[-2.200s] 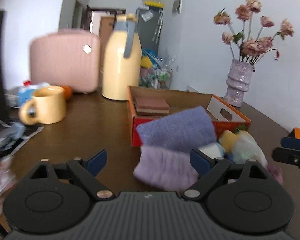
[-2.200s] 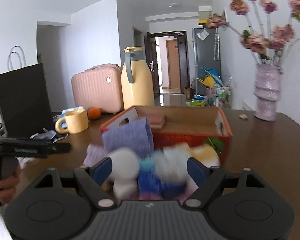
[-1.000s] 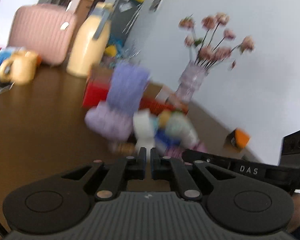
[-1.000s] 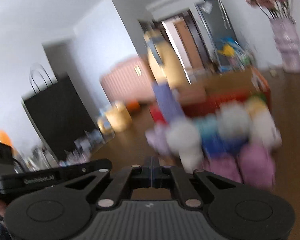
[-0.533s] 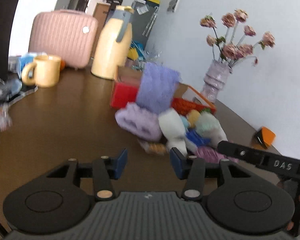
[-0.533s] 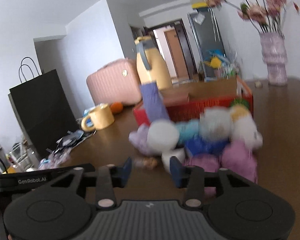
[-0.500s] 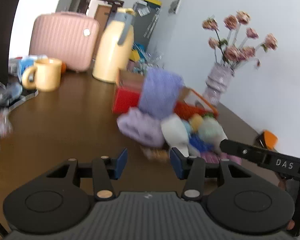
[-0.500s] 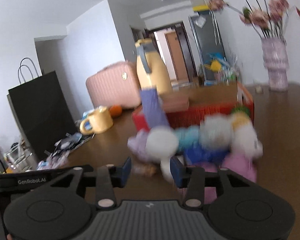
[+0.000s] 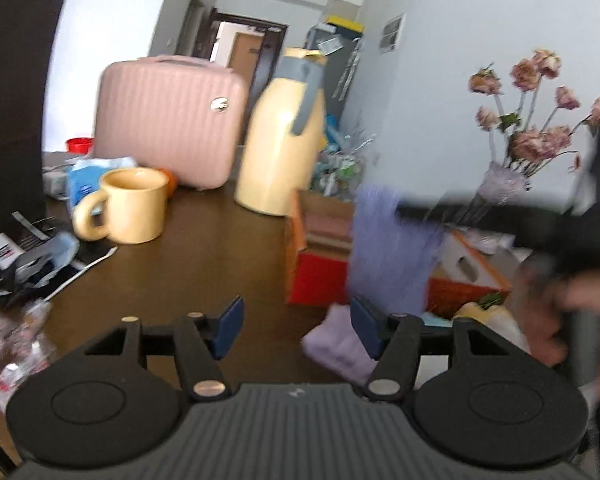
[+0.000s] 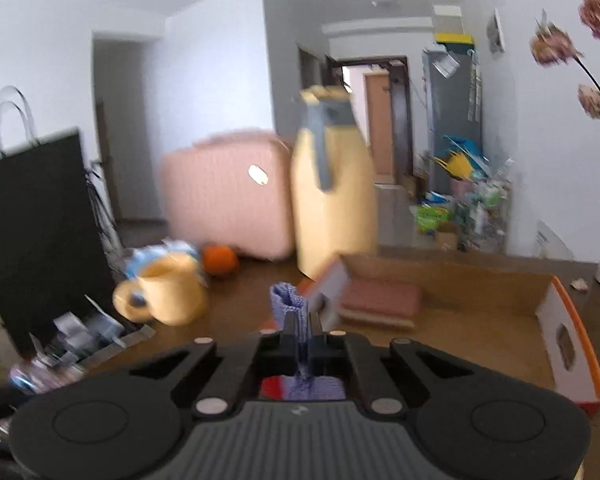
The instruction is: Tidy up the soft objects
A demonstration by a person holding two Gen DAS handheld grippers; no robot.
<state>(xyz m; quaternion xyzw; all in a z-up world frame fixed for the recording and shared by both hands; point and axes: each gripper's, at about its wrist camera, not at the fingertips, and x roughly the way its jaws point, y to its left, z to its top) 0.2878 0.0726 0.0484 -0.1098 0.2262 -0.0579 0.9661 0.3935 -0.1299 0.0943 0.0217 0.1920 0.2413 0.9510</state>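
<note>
Right now I'm mid-transfer: one soft item is up, the rest of the pile is not yet sorted. Largest first: the tabletop (image 9: 228, 248) carries the orange cardboard tray (image 10: 556, 320), open-topped, with a pink folded item (image 10: 380, 300) already lying inside near its left end. Just in front of the tray sits the remaining pile; I can make out a lilac cloth (image 9: 340, 348) flat on the tabletop and something yellowish (image 9: 480, 316) beside it, rest is blurred or hidden. The purple towel (image 9: 388, 248) hangs in the air in front of the tray's near wall, off the pile. My right hand-held gripper (image 10: 302, 344) is clamped down on its top edge; from the right wrist view a fold of the towel sticks up between the closed fingers, and more of it shows below them. My left hand-held gripper (image 9: 296, 324) is spread wide with nothing between its pads, hovering low over the tabletop left of the pile. Next move, as I judge it: carry the towel over the tray wall and lower it beside the pink item before releasing, keeping the hanging end clear of the rim so it doesn't drape outside. Left can then go for the lilac cloth.
</note>
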